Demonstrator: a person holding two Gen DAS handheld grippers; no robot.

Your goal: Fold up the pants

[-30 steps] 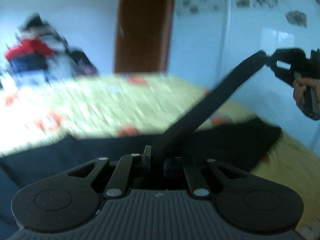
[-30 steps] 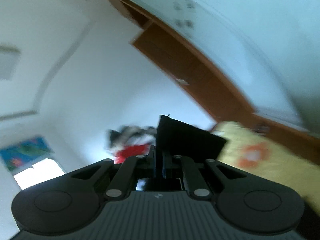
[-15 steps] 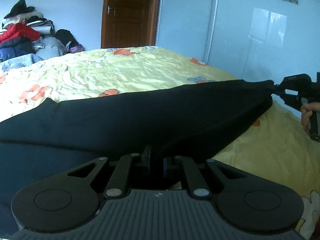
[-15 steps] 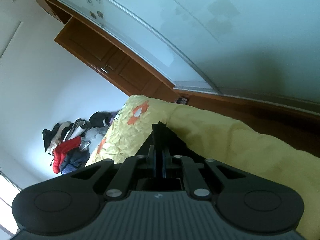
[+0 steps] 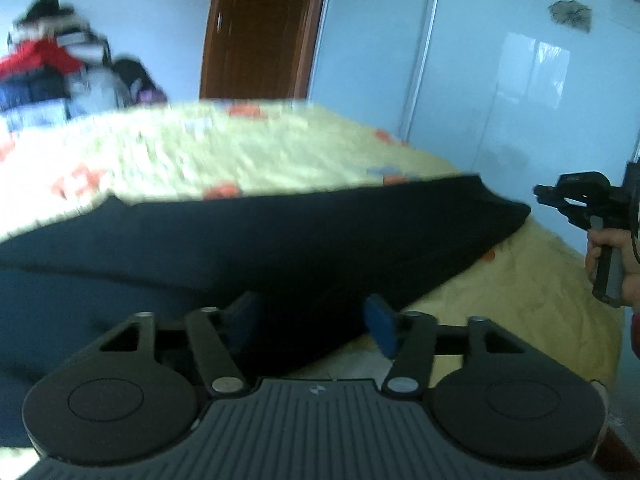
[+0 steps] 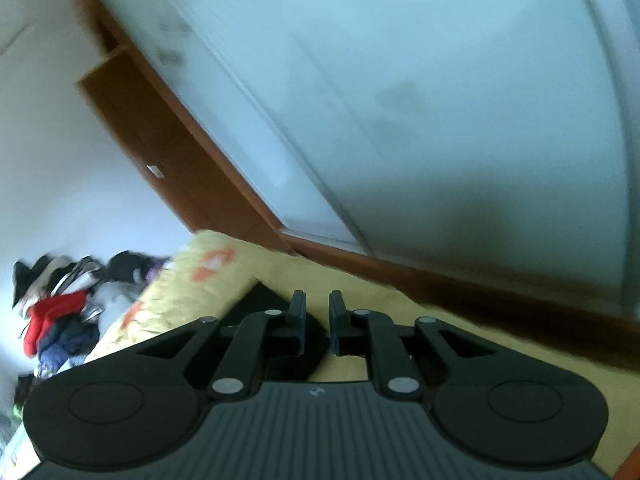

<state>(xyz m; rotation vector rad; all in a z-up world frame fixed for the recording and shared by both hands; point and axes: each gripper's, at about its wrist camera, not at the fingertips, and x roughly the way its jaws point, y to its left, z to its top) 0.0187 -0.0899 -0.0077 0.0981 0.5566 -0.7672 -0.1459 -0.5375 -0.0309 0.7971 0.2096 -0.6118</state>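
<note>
The dark navy pants lie folded lengthwise across the yellow flowered bed. My left gripper is open, its blue-padded fingers spread over the near edge of the pants and holding nothing. My right gripper hangs in the air just right of the pants' far end in the left wrist view, held by a hand. In the right wrist view my right gripper is open with a narrow gap and empty, and a corner of the pants lies below it.
A pile of clothes sits at the far left of the bed, also in the right wrist view. A brown door and pale wardrobe panels stand behind. The bed's right edge is near.
Both grippers have opened and let go of the pants, which now rest on the bed. The right gripper has drawn back from the pants' end.
</note>
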